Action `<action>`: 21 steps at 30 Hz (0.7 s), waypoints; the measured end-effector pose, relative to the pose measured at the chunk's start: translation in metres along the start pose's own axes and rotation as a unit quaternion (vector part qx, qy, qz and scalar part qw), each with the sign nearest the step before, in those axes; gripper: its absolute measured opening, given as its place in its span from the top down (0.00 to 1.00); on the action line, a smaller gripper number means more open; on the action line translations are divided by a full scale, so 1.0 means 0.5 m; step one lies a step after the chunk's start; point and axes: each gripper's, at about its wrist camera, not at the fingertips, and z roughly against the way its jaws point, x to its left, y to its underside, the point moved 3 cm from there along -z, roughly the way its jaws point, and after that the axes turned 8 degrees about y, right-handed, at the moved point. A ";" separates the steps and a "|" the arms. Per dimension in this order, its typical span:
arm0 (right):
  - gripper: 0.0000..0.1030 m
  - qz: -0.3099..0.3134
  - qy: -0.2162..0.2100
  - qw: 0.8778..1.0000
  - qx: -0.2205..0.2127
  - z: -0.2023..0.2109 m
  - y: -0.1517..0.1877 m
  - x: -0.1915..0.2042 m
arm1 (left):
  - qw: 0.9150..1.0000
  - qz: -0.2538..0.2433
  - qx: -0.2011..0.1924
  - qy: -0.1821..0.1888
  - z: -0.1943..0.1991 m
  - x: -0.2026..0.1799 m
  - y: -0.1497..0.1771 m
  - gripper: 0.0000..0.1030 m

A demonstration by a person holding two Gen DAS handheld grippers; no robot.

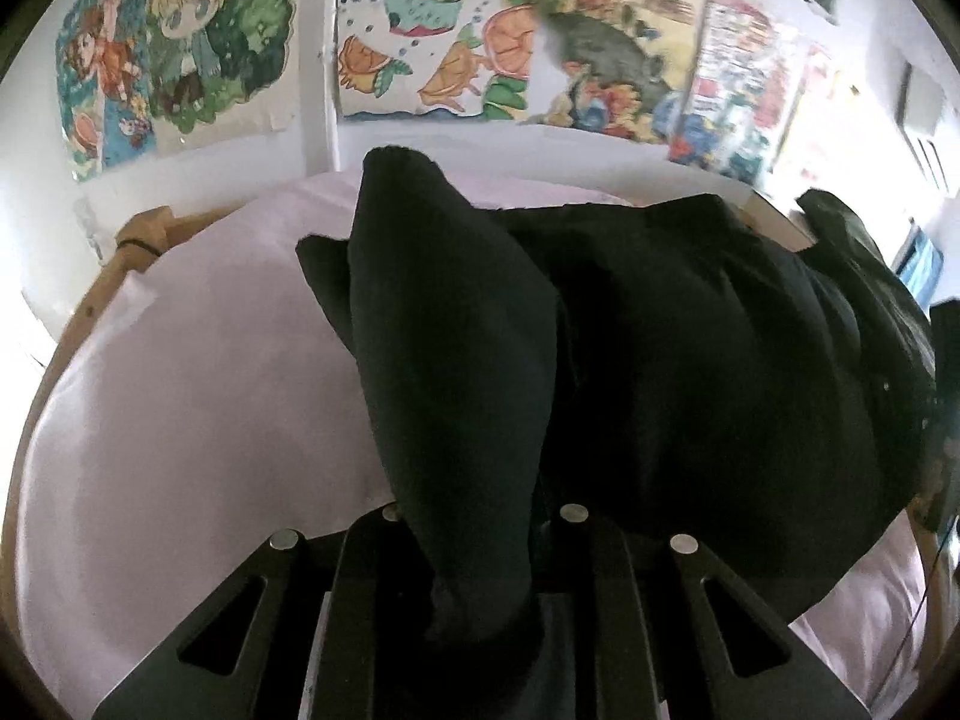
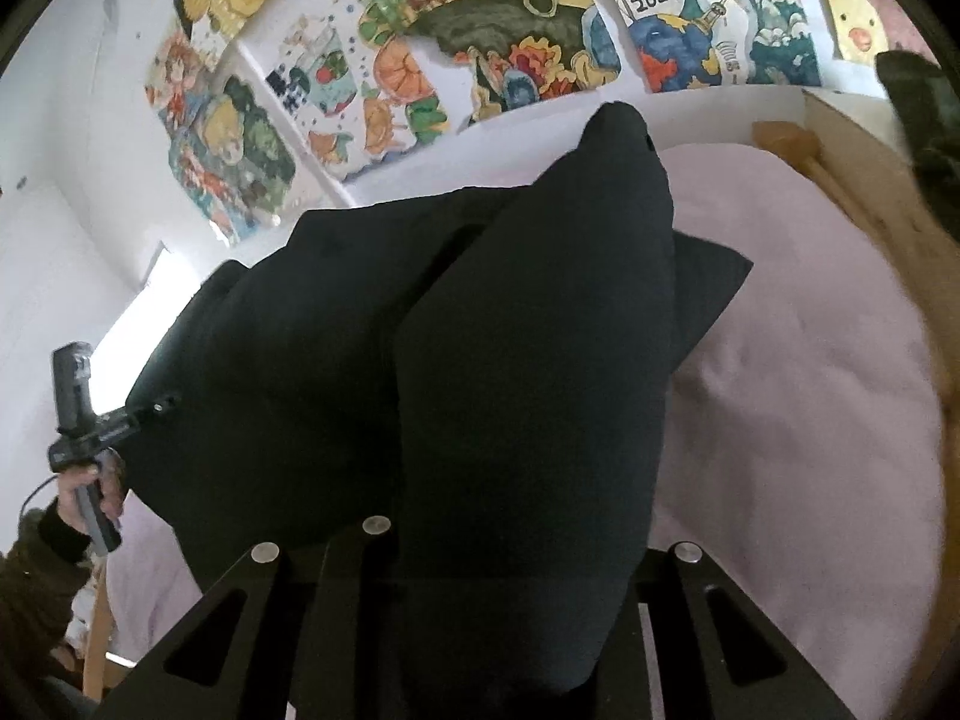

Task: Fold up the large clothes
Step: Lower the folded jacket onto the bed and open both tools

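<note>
You had the left tool [image 1: 480, 612] clamped on a corner of the black garment [image 1: 660, 360], the cloth bunched between its two fingers and rising out of them in a tall, pointed fold. The right tool [image 2: 510, 630] gripped another corner of the same garment [image 2: 360, 390] in the same way, with the fabric draped thickly over its fingers so that the pads themselves were hidden.

The garment hung between your two tools, lifted off the bed, with its far part sagging down toward the pale pink sheet [image 1: 180, 390]. In the right wrist view the sheet [image 2: 810, 390] lay bare to the right of the cloth, and the wooden bed frame [image 2: 888, 252] ran along the far right edge. In the left wrist view the frame [image 1: 144, 240] curved around the left side of the mattress.

At the left of the right wrist view, your left hand [image 2: 90, 498] gripped the handle of its tool, a dark sleeve [image 2: 36, 588] below it.

Colourful drawings [image 1: 420, 48] covered the white wall behind the bed, one of them marked 2024 [image 2: 654, 0].
</note>
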 end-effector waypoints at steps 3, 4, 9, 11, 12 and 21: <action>0.79 0.014 0.021 1.000 0.018 0.066 0.045 0.052 | 1.000 -0.005 0.003 -0.003 0.052 -0.033 0.041 0.88; 0.79 0.019 0.026 0.999 0.020 0.079 0.055 0.066 | 1.000 -0.003 0.005 -0.003 0.068 -0.040 0.058 0.88; 0.79 0.029 0.039 0.998 0.032 0.121 0.127 0.103 | 1.000 0.003 0.010 -0.006 0.109 -0.065 0.130 0.88; 0.79 0.026 0.041 0.998 0.036 0.118 0.150 0.100 | 1.000 0.003 0.022 -0.006 0.100 -0.064 0.157 0.88; 0.78 0.020 0.044 0.998 0.040 0.109 0.165 0.093 | 1.000 0.007 0.026 -0.006 0.093 -0.060 0.168 0.88; 0.47 -0.015 0.102 0.994 0.028 0.074 0.230 0.041 | 0.998 0.040 0.025 -0.049 0.051 -0.028 0.203 0.61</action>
